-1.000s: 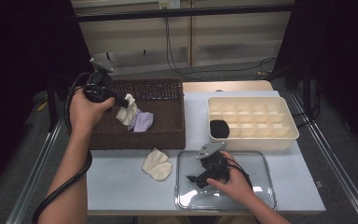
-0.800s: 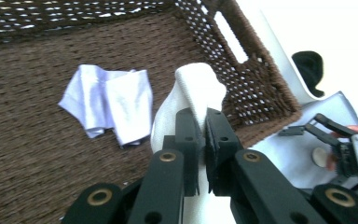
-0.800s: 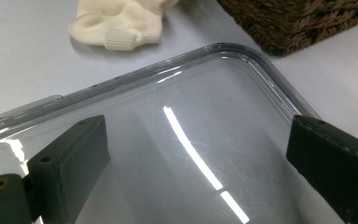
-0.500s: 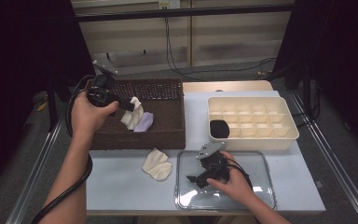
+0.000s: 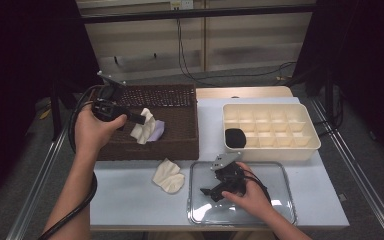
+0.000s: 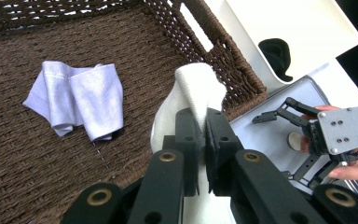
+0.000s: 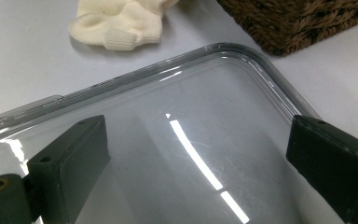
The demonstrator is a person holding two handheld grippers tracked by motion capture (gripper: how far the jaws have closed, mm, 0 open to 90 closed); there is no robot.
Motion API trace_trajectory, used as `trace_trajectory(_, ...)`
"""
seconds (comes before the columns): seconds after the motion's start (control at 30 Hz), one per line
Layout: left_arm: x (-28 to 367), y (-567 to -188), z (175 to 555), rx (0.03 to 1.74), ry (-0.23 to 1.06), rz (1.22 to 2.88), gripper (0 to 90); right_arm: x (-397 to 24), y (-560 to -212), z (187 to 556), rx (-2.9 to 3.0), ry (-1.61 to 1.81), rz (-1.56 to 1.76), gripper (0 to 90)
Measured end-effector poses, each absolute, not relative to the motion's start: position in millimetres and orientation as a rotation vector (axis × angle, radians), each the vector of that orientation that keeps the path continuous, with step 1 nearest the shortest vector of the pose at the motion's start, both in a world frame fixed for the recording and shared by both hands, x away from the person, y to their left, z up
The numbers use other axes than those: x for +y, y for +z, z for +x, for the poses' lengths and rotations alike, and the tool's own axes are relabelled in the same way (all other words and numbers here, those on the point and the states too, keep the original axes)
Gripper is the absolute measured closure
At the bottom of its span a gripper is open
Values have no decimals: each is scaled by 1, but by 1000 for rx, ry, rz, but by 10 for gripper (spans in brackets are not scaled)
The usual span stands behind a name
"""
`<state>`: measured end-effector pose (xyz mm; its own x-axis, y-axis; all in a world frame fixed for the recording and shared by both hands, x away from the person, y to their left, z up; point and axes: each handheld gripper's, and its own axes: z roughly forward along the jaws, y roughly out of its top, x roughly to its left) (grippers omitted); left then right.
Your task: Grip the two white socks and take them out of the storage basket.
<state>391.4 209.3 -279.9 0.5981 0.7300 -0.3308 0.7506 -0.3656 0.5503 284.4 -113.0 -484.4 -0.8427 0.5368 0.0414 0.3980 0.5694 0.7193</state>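
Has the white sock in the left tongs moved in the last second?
Yes. The white sock, pinched in the left tongs, has drifted rightward over the wicker basket, toward the divided tray, now partly covering the lilac cloth.

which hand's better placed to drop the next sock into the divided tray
Left. The left gripper is already shut on a cream sock above the wicker basket. The right gripper is open over the clear lid, holding nothing.
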Motion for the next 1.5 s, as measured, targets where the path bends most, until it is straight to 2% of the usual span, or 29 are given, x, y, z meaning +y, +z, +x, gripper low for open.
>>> trace_trajectory(0.5, 204, -276, 373, 1107, -41, 2168, 850, -113, -484, 285, 2618, 1132, 786, 51)
trace_trajectory(1.07, 186, -301, 353, 1027, -75, 2199, 825, -113, -484, 285, 2619, 1132, 789, 51)
trace_trajectory(1.1, 185, -304, 353, 1023, -67, 2203, 803, -113, -484, 284, 2619, 1132, 789, 51)
trace_trajectory(1.13, 184, -305, 352, 1022, -58, 2190, 722, -113, -484, 284, 2618, 1132, 788, 51)
trace_trajectory(1.23, 182, -311, 349, 1020, -12, 2189, 604, -113, -484, 284, 2618, 1132, 788, 51)
trace_trajectory(1.27, 182, -313, 349, 1014, 18, 2191, 494, -113, -484, 284, 2618, 1132, 788, 51)
trace_trajectory(1.3, 181, -315, 349, 1009, 45, 2208, 431, -113, -484, 284, 2618, 1132, 788, 51)
trace_trajectory(1.37, 182, -320, 349, 1024, 61, 2203, 374, -113, -484, 284, 2619, 1132, 789, 51)
trace_trajectory(1.43, 184, -325, 349, 1031, 77, 2210, 269, -113, -484, 284, 2619, 1132, 789, 51)
trace_trajectory(1.5, 185, -331, 348, 1039, 107, 2216, 227, -113, -484, 284, 2623, 1128, 785, 51)
